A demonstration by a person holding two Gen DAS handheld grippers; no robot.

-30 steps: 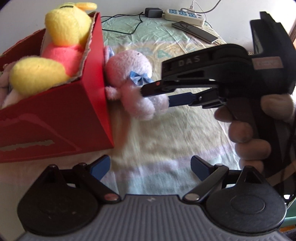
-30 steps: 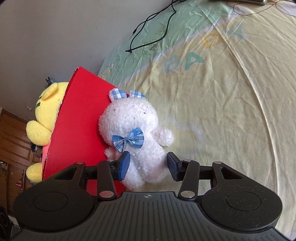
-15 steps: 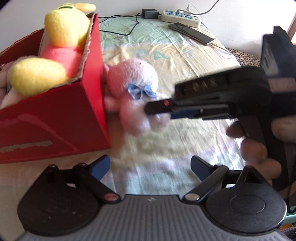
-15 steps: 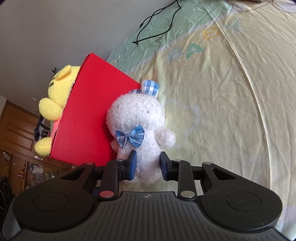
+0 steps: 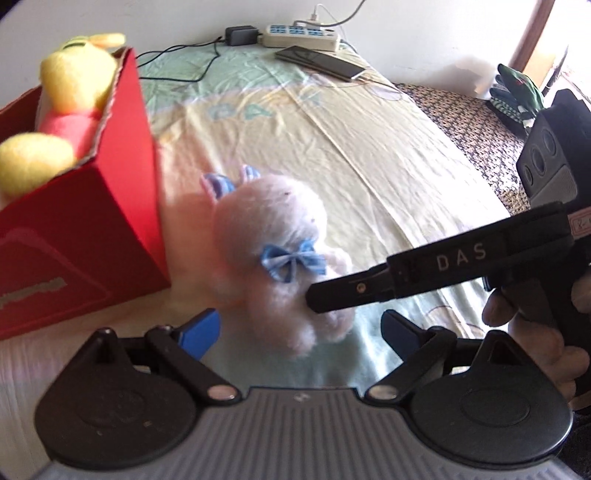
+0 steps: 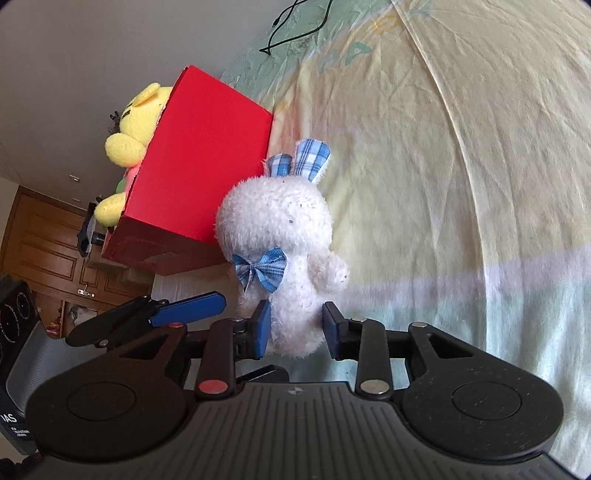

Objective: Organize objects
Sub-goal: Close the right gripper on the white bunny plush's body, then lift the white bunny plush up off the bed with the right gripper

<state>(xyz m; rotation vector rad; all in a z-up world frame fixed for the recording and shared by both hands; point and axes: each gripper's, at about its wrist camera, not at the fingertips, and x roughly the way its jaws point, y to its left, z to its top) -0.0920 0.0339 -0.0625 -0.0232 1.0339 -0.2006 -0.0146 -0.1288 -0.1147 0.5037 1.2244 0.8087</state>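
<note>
Our right gripper (image 6: 295,328) has its blue pads (image 6: 262,328) pressed into the lower body of the white plush rabbit (image 6: 284,236), jaws narrowed to the width of the toy's fluffy belly. We see the rabbit sticking straight out ahead of the fingers, head and checked ears away from us, blue bow (image 6: 260,271) facing the camera. Just to the left of the rabbit, beyond our fingertips, stands the red box (image 6: 199,177); whether the two touch we cannot tell. A yellow plush bear (image 6: 136,129) pokes over the box's far rim.

Our left gripper (image 5: 299,328) is spread wide and holds nothing (its blue fingers flank the rabbit's feet without touching them). From it, the right gripper reaches in from the right. Ahead lies the pale bedsheet (image 5: 369,147), with a power strip (image 5: 299,35) and a phone (image 5: 321,62) at its far edge.
</note>
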